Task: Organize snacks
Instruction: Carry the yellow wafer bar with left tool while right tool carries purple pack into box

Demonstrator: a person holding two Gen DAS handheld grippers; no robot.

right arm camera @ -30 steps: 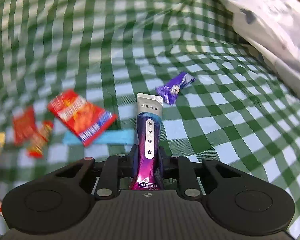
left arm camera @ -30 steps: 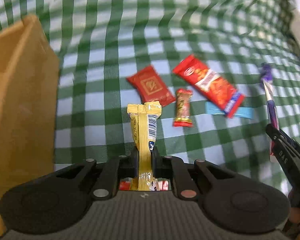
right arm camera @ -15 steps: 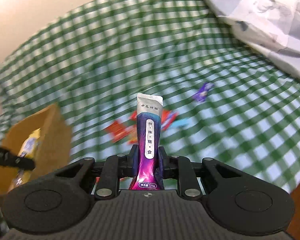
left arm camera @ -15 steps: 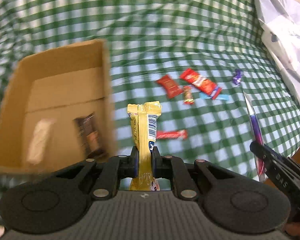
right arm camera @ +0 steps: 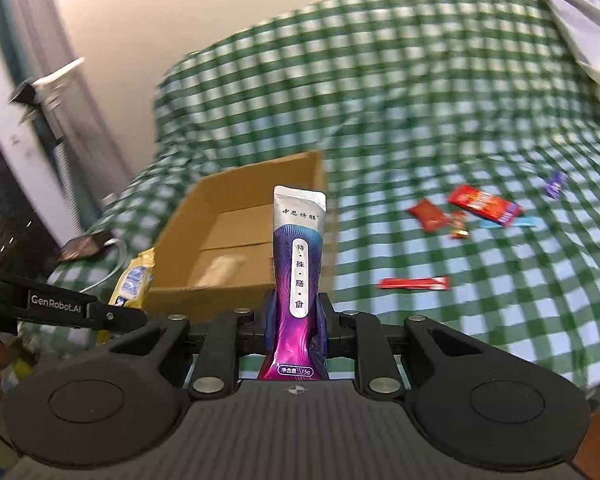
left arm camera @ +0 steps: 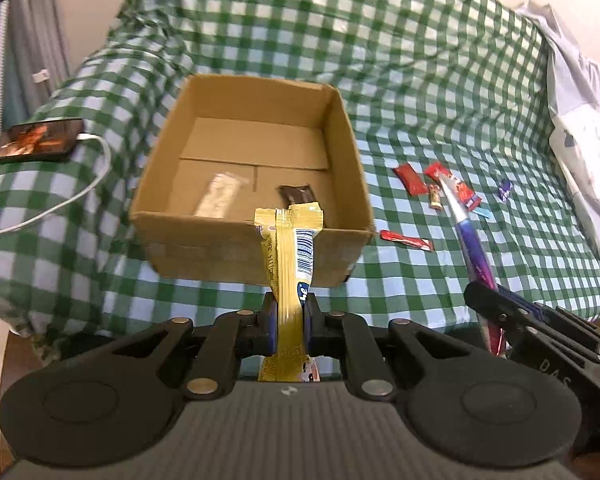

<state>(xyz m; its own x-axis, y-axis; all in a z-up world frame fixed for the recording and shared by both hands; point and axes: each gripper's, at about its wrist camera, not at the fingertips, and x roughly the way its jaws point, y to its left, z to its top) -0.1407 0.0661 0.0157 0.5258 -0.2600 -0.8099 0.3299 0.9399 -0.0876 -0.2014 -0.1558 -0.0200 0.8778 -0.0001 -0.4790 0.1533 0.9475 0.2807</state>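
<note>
My left gripper (left arm camera: 288,320) is shut on a yellow snack packet (left arm camera: 290,248) and holds it upright, just in front of the near wall of an open cardboard box (left arm camera: 252,252). The box holds a pale wrapped bar (left arm camera: 218,194) and a dark brown packet (left arm camera: 298,194). My right gripper (right arm camera: 296,322) is shut on a purple and white sachet (right arm camera: 298,264), raised in front of the box (right arm camera: 236,216). The sachet (left arm camera: 474,248) and right gripper also show at the right of the left wrist view.
Loose snacks lie on the green checked cloth right of the box: a red stick (left arm camera: 406,239), a red square packet (left arm camera: 410,174), a long red bag (left arm camera: 458,186), a purple candy (left arm camera: 505,190). A phone (left arm camera: 38,140) with white cable lies left. A white sheet (left arm camera: 580,112) lies far right.
Both grippers have pulled back and up from the loose snacks and swung left toward the box, each still holding its packet. The box now stands directly ahead.
</note>
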